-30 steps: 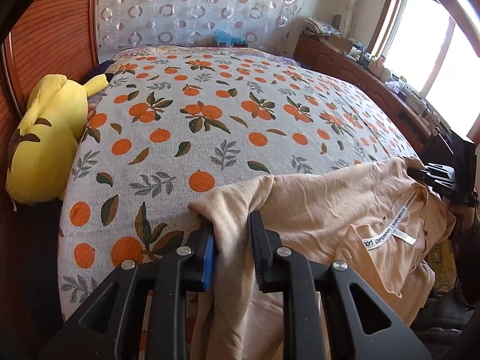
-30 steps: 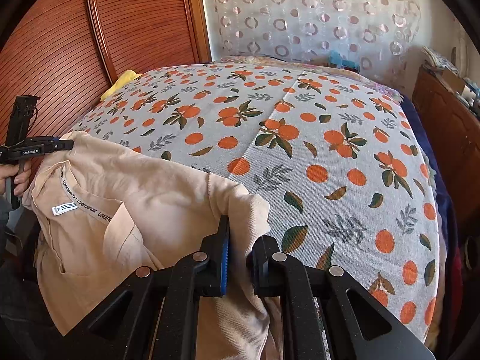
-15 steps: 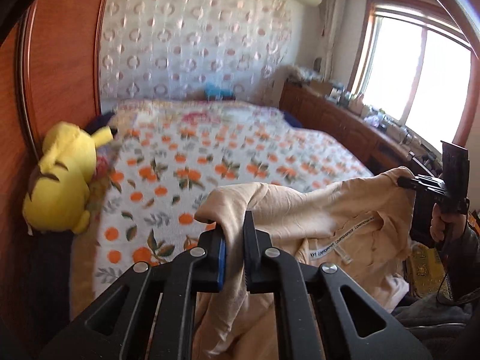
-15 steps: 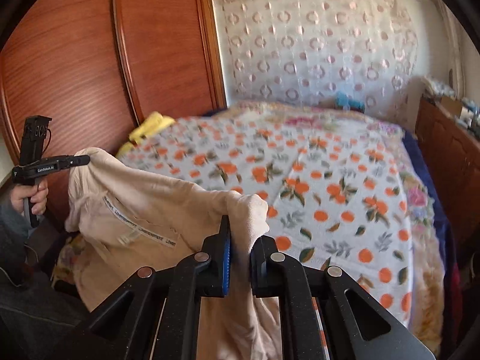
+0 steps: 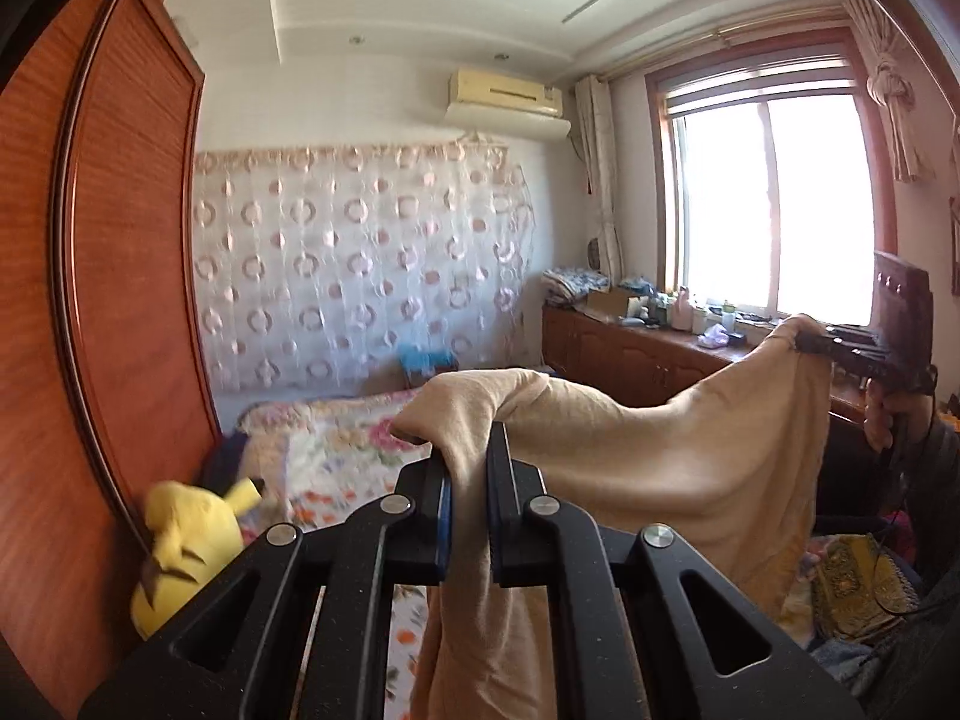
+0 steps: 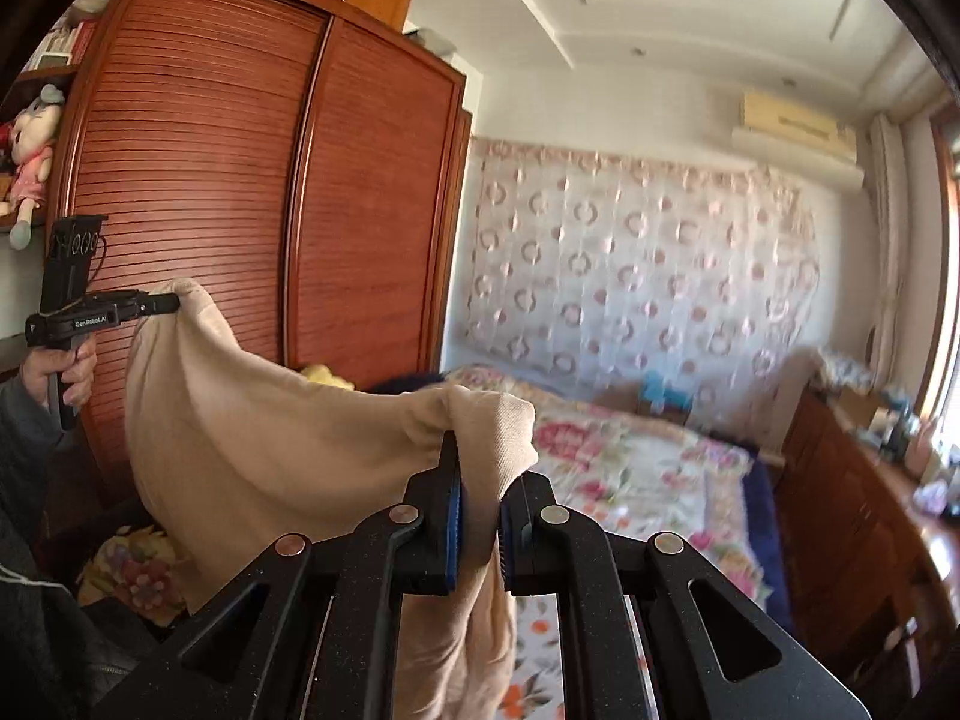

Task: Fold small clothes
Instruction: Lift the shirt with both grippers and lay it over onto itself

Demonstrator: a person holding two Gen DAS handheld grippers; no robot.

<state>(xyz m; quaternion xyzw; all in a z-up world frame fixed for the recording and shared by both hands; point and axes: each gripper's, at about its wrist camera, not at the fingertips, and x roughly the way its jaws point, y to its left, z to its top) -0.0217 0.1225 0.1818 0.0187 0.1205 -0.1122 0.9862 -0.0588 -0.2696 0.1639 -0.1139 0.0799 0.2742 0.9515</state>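
We hold the shirt (image 5: 660,468) up mid-frame above the bed (image 6: 630,468), left gripper (image 5: 468,504) and right gripper (image 6: 480,516) each clamped on a corner. The grips look thin; a tug could slip one free.

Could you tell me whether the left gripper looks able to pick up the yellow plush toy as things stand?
Probably not. The left gripper is shut on a corner of the beige shirt, held up with the right gripper, so its jaws are taken. The plush toy sits below, against the wardrobe.
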